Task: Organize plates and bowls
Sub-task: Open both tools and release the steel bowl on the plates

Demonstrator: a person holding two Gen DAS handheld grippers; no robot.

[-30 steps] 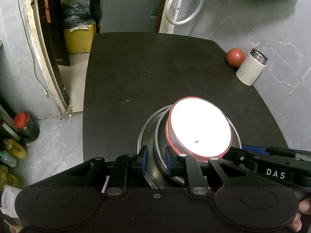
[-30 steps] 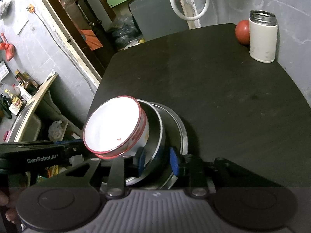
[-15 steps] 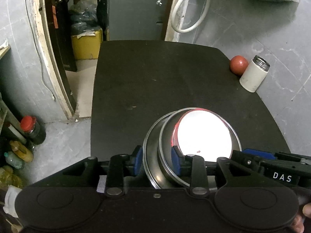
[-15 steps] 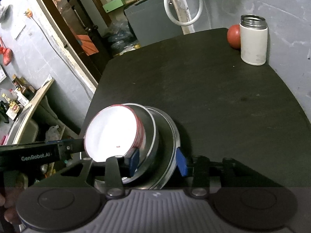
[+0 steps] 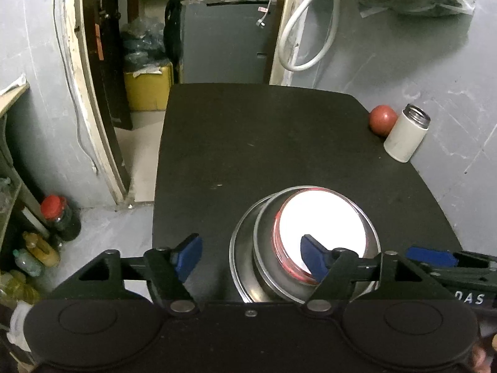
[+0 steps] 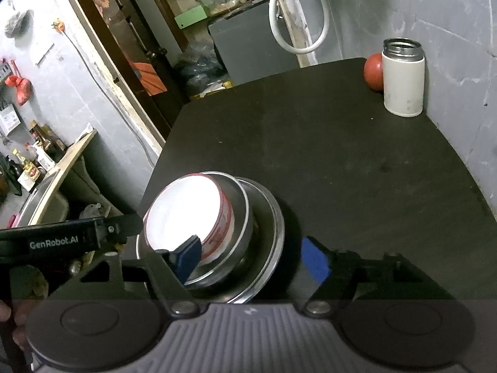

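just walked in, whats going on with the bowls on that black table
A person with a gripper in each hand is stacking dishes. A red-rimmed white bowl sits nested in a steel bowl, which rests on a steel plate near the black table edge. The left gripper and right gripper are both open, gripping nothing.

Left tongs (image 5: pixel 250 256): matte black housing with two round recessed discs, black triangulated linkage arms, silver pivot rivets, one small centre screw, blue pads (image 5: pixel 312 256). Right tongs (image 6: pixel 253 261): the same black linkages, silver rivets and blue pads (image 6: pixel 315 259), but a grey ribbed centre panel. White lettering reads "GenRobot.AI" on the left unit's side, "DAS" on the right's.
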